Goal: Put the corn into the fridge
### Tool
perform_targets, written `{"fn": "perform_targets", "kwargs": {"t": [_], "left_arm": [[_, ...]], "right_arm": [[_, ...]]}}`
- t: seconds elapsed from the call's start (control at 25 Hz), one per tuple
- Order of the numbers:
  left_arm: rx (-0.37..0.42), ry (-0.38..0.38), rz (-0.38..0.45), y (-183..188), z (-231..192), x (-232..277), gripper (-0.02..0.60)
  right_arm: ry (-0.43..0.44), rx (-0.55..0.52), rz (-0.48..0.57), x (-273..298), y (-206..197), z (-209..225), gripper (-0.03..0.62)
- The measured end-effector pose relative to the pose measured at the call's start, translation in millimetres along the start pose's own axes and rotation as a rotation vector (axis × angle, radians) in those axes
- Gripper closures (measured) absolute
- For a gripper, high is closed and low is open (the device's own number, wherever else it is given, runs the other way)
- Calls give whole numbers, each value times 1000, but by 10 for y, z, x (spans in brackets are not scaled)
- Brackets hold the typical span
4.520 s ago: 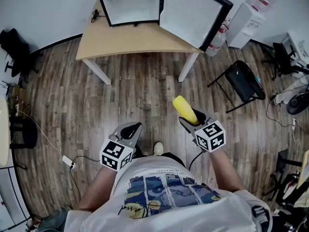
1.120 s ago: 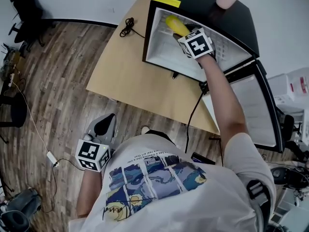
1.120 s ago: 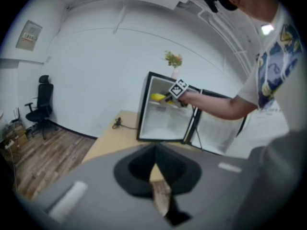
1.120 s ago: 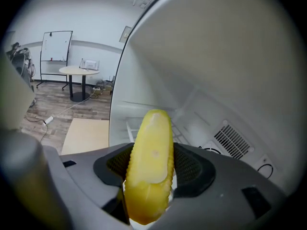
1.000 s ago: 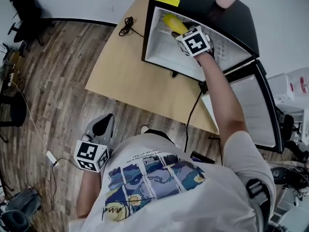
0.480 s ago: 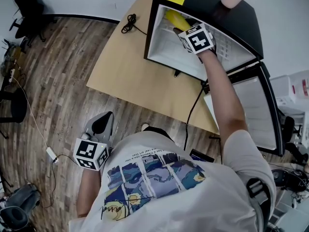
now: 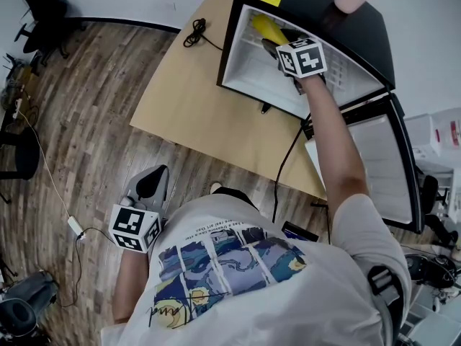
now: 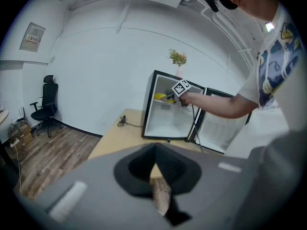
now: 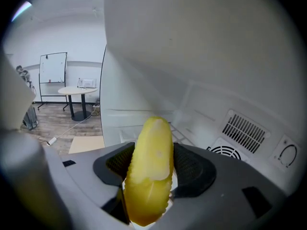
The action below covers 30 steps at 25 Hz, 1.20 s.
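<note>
1. Closest in, down at the person's left side, the grey left gripper with its square-marker cube [image 7: 153,183] hangs over the brown wood-plank floor [image 7: 86,121]. Its dark pads are pressed together with nothing between them, and it takes no part in the work.
2. Beyond it, the pale wooden table [image 7: 187,114] carries the small black fridge with a white interior [image 7: 248,74]. The fridge's white-lined door [image 7: 374,157] is swung wide open to the right.
3. The right arm reaches across the table. The grey right gripper [image 7: 276,40] is inside the upper part of the cabinet, clenched on the yellow corn cob [image 7: 263,26].
4. The ribbed pads pinch the cob about its middle, and its tip points deeper in. It sits above the white wire shelf [image 9: 189,131], and whether it touches the shelf cannot be told. The slotted vent grille [image 9: 244,128] on the rear wall lies farther back.
5. By my reading, the carry is done and the corn is inside, but it has not been set down. What remains is to lower it, release it, draw the arm out and perhaps close the door.
</note>
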State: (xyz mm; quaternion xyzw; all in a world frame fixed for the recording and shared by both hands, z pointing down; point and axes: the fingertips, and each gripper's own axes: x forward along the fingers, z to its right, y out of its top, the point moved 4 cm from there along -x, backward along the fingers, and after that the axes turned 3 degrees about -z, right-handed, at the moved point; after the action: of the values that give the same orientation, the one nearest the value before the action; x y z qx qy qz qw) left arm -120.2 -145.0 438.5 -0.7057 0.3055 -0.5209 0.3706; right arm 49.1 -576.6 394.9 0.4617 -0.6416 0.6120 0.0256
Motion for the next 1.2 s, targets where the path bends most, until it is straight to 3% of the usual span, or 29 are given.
{"fn": "perform_targets", "kwargs": {"t": [0.52, 1.2], "left_arm": [[8, -8, 0, -41, -51, -90, 572], [56, -100, 12, -142, -62, -289, 572]], "right_arm": [[-22, 55, 22, -79, -31, 25, 342], [-116, 138, 32, -653, -290, -109, 341]]}}
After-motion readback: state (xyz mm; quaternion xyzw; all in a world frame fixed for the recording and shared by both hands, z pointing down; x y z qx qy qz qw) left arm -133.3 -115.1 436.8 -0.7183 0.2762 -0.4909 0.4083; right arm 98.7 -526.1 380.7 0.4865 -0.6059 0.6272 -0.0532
